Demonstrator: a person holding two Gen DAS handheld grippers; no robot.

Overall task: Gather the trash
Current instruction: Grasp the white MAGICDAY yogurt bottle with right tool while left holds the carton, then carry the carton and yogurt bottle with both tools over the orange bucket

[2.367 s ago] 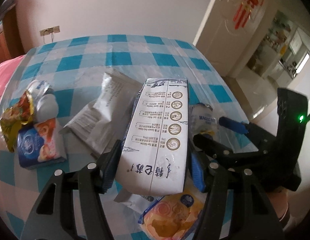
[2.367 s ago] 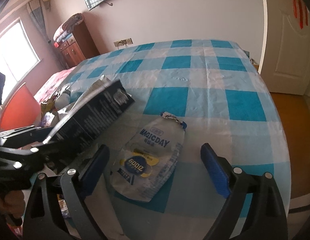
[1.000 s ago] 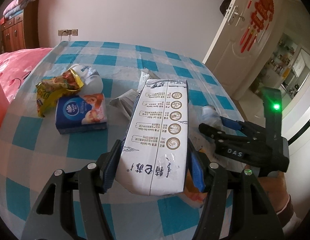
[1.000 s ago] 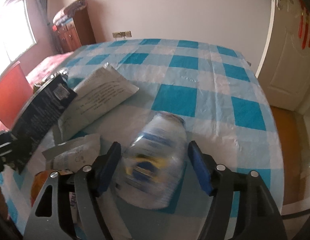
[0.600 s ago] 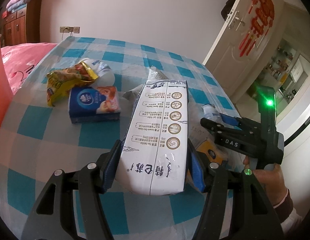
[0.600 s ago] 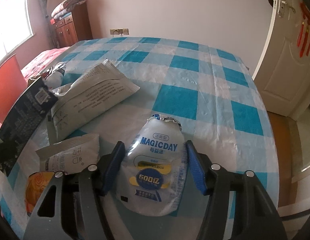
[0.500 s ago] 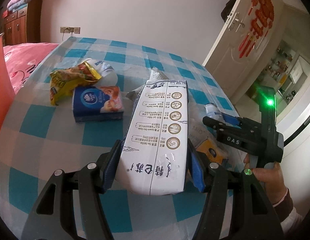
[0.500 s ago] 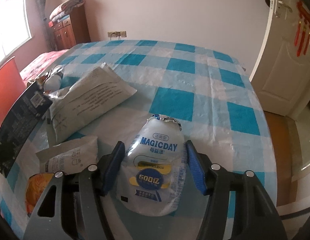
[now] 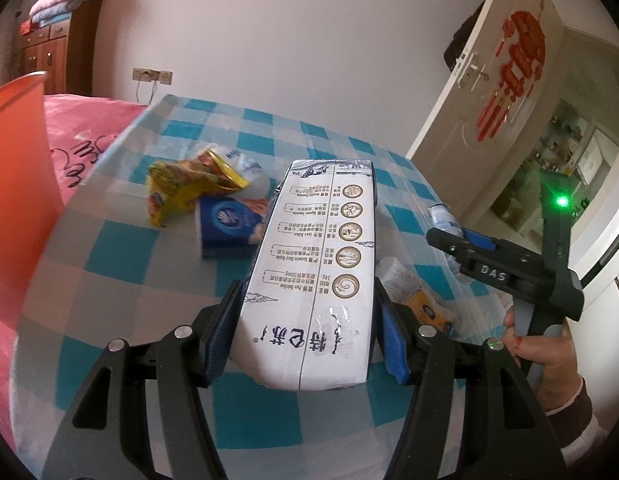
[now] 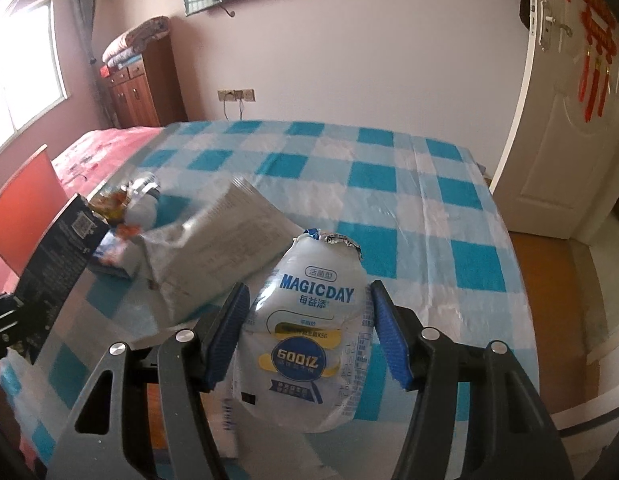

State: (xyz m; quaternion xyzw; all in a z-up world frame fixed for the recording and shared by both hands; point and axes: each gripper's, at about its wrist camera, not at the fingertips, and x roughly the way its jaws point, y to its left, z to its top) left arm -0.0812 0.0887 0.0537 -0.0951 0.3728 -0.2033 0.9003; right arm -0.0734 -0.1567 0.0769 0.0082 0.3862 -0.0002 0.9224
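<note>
Both jaws pinch trash: left gripper (image 9: pixel 309 336) a carton (image 9: pixel 315 280), right gripper (image 10: pixel 307 332) a bottle (image 10: pixel 309 320), long axes along the fingers; red bin (image 9: pixel 17 148) lies nearer left, off the table's (image 9: pixel 121 292) left edge.

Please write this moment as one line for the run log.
left gripper: shut on milk carton | right gripper: shut on MAGICDAY bottle | table: wrappers remain

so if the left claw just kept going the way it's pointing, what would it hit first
Probably the blue tissue pack on the blue-and-white checked tablecloth. The left claw is shut on a long white printed carton, whose far end would arrive first. Depth is unclear, so the carton may pass beside the pack.
</note>
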